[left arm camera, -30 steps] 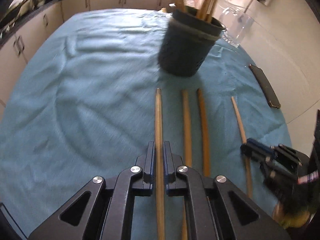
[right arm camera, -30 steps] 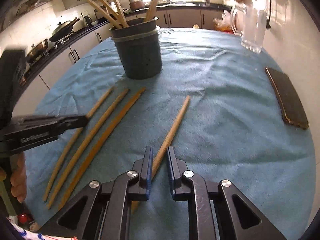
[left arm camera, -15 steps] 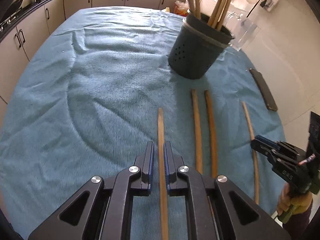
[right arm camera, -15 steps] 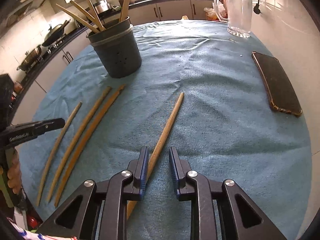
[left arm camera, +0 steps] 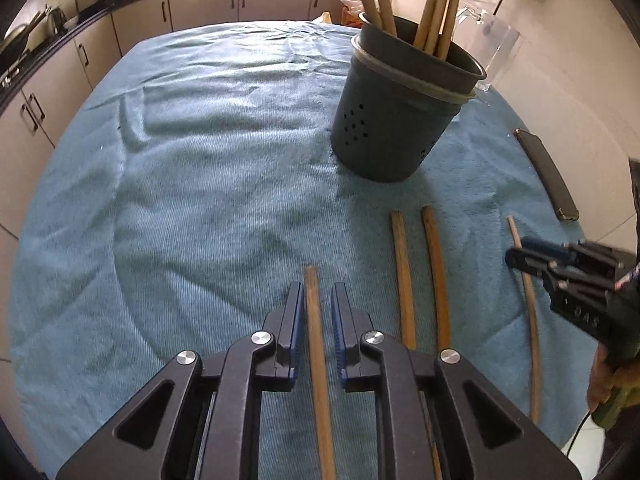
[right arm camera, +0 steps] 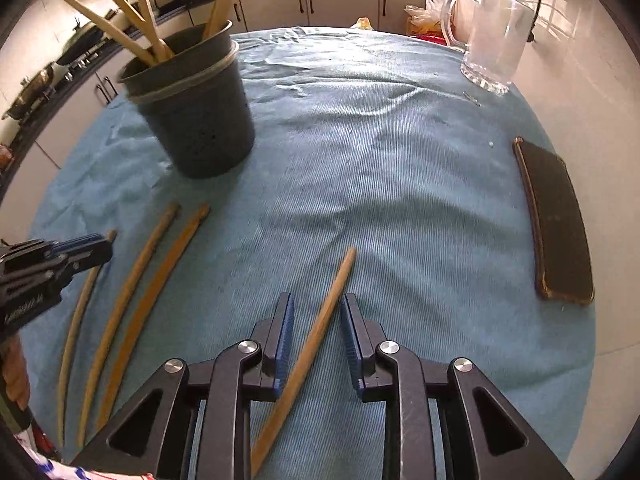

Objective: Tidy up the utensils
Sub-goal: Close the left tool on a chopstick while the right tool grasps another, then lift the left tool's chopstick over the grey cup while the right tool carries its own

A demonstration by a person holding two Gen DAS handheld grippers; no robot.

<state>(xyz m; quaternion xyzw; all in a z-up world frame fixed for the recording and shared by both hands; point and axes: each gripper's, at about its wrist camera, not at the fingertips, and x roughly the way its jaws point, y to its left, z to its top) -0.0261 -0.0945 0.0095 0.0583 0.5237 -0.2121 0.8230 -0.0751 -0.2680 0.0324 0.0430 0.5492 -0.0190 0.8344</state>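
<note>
— Chopsticks: four lie near the counter's front edge below the holder [left arm camera: 400, 120]. Our left claw [left arm camera: 316, 312] and right claw [right arm camera: 316, 320] each straddle one, jaws apart, touching nothing.

— Why lined up? So each closes along its stick. A second ago our left was clamped; both have widened.

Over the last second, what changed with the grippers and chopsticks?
Both grippers let go: the left gripper opened off its chopstick, the right gripper widened around its chopstick, and both drew back along them. All four chopsticks still lie on the blue cloth; the dark holder is unmoved.
</note>
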